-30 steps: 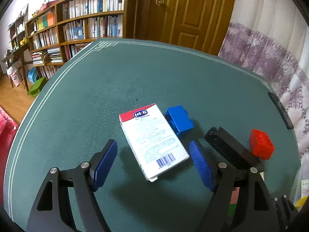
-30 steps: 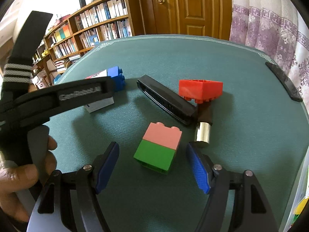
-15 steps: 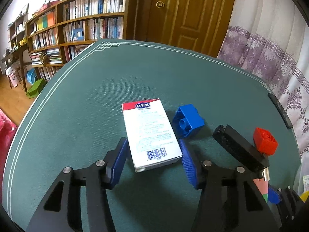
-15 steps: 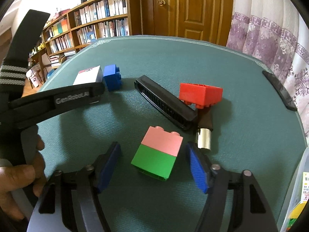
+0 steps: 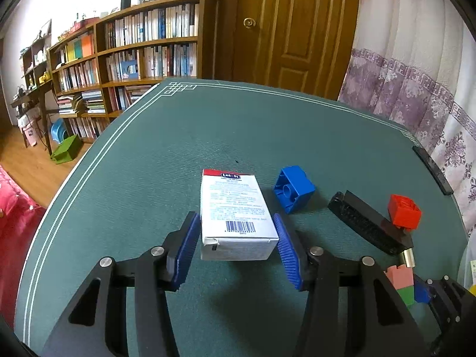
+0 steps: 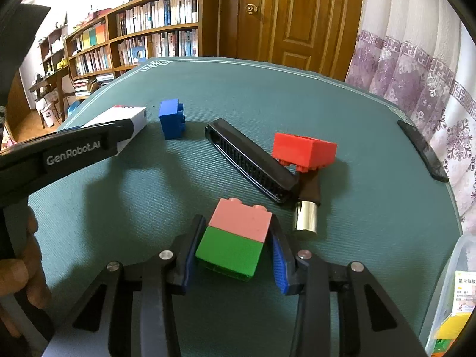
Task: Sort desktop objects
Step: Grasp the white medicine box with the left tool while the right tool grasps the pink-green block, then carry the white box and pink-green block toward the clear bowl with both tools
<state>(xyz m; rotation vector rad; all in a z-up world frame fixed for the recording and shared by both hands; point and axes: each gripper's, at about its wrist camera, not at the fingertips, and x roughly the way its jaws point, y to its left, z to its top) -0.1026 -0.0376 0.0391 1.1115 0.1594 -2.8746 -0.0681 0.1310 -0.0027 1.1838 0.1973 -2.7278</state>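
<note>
Green cloth with white border lines covers the desk (image 5: 166, 154), and behind it stand bookshelves (image 5: 142, 53) and a wooden door (image 5: 291, 29). Between the blue pads of the left gripper (image 5: 236, 248) sits the white box (image 5: 235, 217), barcode end nearest; both pads press on its long sides. To the right of this gripper lies the blue brick (image 5: 293, 189) on its side, further right the black comb (image 5: 369, 223) and the red brick (image 5: 404, 211). The right gripper (image 6: 232, 250) has just been closing, and its pads now pinch the pink-and-green block (image 6: 235, 238). Just beyond its right finger stands a shiny metal cylinder (image 6: 305, 217), touching the comb's end.
</note>
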